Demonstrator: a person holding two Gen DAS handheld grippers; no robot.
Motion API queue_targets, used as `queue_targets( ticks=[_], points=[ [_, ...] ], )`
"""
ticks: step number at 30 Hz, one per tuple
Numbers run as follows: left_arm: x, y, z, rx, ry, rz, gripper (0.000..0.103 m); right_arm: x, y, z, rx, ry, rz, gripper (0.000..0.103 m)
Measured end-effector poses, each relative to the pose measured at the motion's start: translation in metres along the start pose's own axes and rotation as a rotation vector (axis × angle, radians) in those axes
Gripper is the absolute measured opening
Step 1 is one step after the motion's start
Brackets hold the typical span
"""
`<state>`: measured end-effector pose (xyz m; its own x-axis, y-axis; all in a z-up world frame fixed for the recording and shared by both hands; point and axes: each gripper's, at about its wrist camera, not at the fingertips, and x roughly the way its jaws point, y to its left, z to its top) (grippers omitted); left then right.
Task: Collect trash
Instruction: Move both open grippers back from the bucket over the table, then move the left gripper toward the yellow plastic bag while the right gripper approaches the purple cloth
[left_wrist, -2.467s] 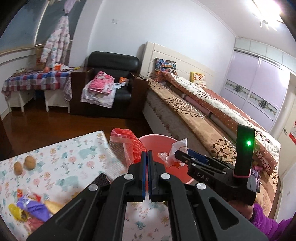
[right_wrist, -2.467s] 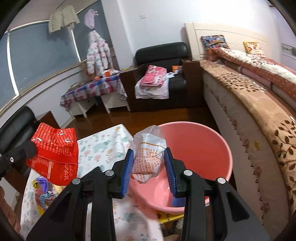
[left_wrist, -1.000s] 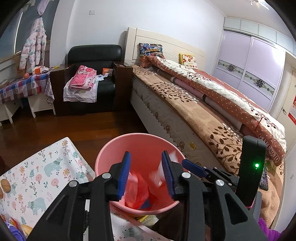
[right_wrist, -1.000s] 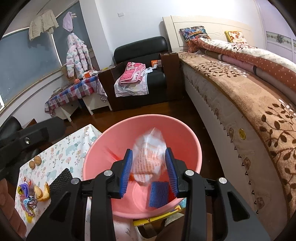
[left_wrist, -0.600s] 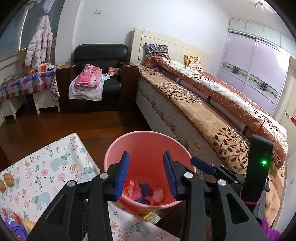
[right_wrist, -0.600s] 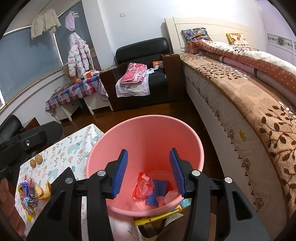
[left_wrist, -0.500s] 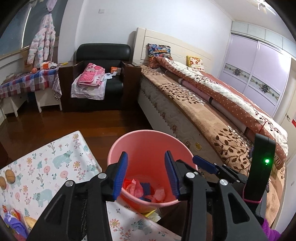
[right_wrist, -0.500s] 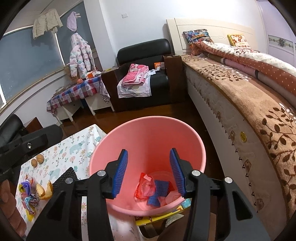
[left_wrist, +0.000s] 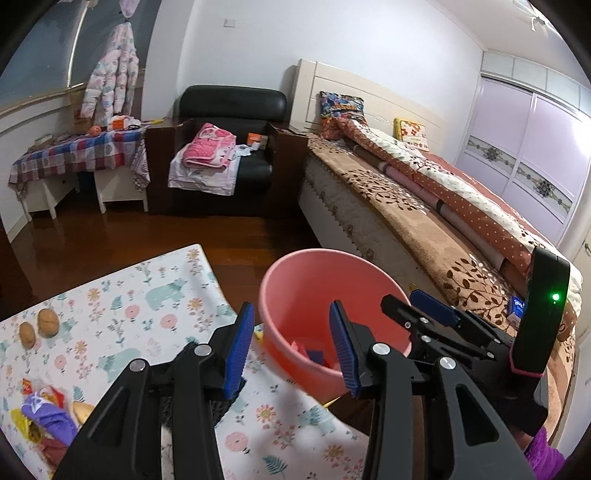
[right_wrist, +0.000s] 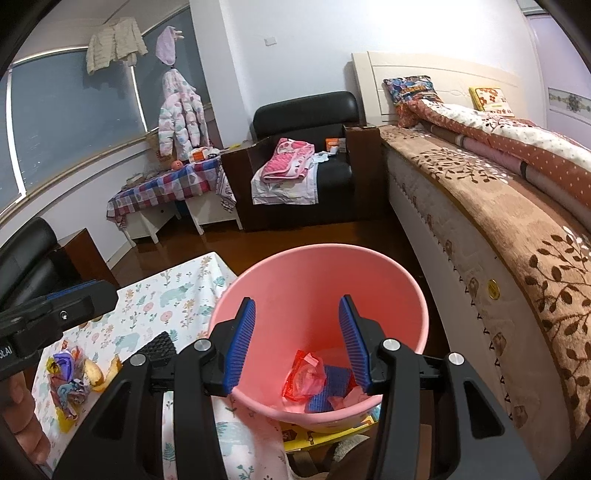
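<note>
Dropped wrappers (right_wrist: 308, 376) lie crumpled in the pink bin (right_wrist: 413, 295); both fingers gape empty.

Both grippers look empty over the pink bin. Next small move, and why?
Probably swing the left gripper back toward the wrapper pile on the floral tablecloth. Both it and the right gripper are open with nothing between the pads, the pink bin already holds red and blue scraps, and the pile lies on the left gripper's side.
</note>
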<state>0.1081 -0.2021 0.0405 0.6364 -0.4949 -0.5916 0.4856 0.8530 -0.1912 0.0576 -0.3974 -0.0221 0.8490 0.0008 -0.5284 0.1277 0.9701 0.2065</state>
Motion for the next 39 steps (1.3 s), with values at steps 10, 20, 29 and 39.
queue_targets(
  ticks=[10,20,29,39],
  points=[
    [-0.031,0.018,-0.013,-0.033,-0.018,0.045,0.045,-0.008,0.021,-0.002,-0.052,-0.008,0.040,0.048],
    [-0.045,0.034,-0.025,-0.062,-0.004,0.112,0.045,-0.010,0.034,-0.009,-0.060,0.009,0.096,0.048],
    [-0.055,0.057,-0.037,-0.109,0.015,0.187,0.045,-0.007,0.058,-0.022,-0.098,0.052,0.191,0.048],
    [-0.059,0.073,-0.047,-0.142,0.037,0.234,0.045,-0.004,0.074,-0.031,-0.128,0.087,0.240,0.048]
  ],
)
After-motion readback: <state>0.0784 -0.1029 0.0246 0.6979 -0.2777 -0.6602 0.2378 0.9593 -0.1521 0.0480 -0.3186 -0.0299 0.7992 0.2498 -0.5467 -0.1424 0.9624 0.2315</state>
